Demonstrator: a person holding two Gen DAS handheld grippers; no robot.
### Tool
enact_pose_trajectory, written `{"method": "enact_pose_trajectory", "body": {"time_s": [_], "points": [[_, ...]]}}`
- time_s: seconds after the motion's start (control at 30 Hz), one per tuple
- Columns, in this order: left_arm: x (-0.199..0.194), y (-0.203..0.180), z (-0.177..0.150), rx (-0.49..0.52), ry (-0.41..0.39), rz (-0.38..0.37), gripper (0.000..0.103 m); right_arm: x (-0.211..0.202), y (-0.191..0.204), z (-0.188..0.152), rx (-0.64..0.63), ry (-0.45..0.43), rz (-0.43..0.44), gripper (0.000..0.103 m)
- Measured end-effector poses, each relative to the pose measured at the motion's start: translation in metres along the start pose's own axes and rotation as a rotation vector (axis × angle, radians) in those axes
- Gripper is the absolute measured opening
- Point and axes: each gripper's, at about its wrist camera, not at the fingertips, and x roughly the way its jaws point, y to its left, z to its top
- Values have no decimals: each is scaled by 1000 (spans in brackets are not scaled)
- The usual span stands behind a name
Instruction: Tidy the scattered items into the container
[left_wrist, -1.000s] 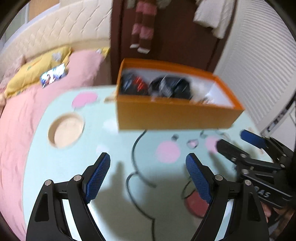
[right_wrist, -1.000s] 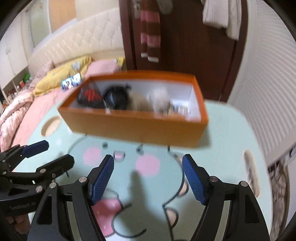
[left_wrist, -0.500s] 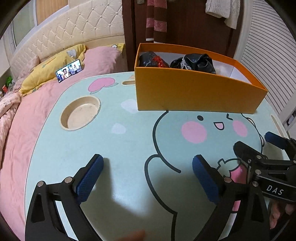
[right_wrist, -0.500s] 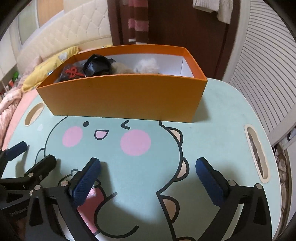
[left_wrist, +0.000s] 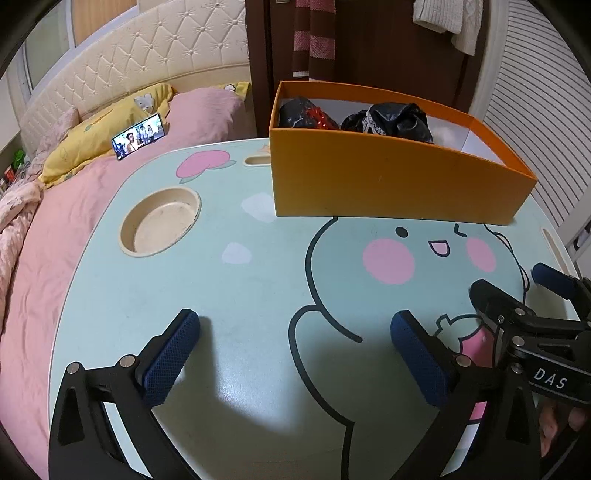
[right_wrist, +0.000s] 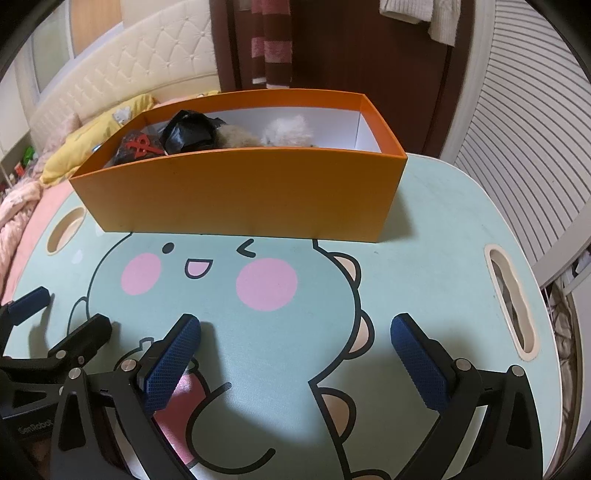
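— Two grippers, both low over the near part of the table. How do the fingers stand?

— The left gripper is spread wide and its jaws are opening, with only bare tabletop between the blue pads. The right gripper is spread just as wide, and nothing lies between its pads either.

— And the container?

— The orange box stands at the far side of the table, well apart from both sets of fingers. It sits upright, its long side facing the grippers.

— What is inside?

— At the left end, a dark bundle with red markings. Next to it, a shiny black bundle with a pale trim. Further right, two fluffy pale items lie against each other. The right end of the box shows only its white lining.

— Describe the surface.

— A pale green table printed with a winking cartoon creature with pink cheeks. It has a round cup recess at the far left and a handle slot along the right edge.

— The room?

— A bed with pink bedding lies to the left, with a yellow pillow and a lit phone on it, before a cream tufted headboard. Behind the box stands a dark wooden door with a striped scarf hanging on it.
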Motion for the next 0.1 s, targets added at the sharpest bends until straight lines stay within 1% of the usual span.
{"method": "enact_pose_trajectory", "body": {"time_s": [0.1], "points": [[1,0,0,1,1,-2,103,0,0,0,0,0,1,103]]}}
